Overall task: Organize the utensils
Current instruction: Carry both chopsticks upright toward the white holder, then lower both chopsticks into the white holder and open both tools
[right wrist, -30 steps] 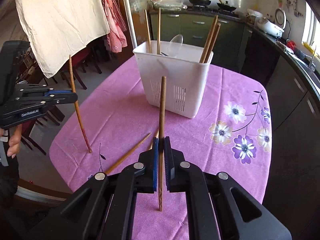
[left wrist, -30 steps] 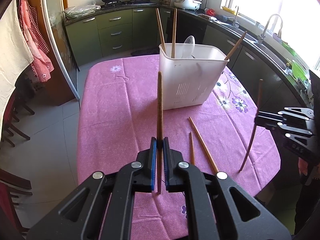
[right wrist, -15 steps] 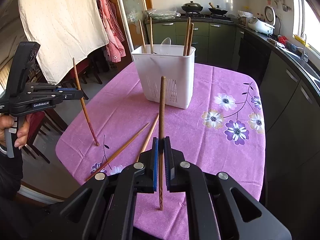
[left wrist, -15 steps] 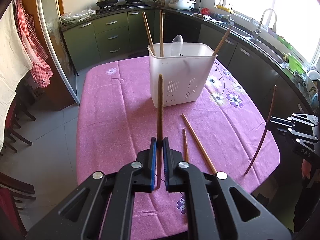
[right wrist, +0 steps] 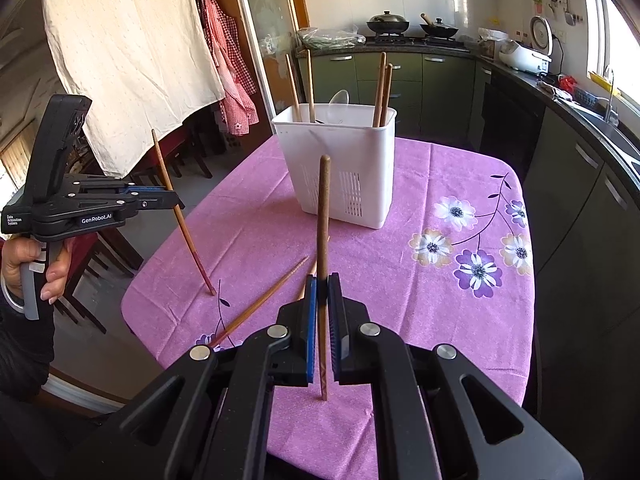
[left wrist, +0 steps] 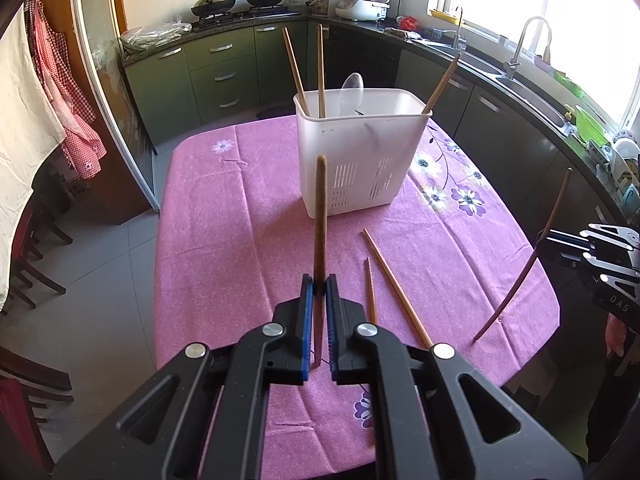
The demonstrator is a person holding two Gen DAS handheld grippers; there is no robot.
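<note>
Each gripper is clamped tight on one upright chopstick: the left gripper on a dark chopstick, the right gripper on its own stick. Two loose chopsticks lie on the pink cloth between the grippers and the white bin, which holds more sticks and a spoon. The left gripper's side reads "GenRobot.AI" and "Data Acquisition System".

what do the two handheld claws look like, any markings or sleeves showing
Both are matte black plastic with silver round bolts and blue ribbed pads on the fingers. The left claw has a pistol-style handle with a grey trigger, and white lettering reading "GenRobot.AI" and "Data Acquisition System". The right claw shows silver-edged links and partial letters "DAS". A dark sleeve covers the left wrist. No cables show.
</note>
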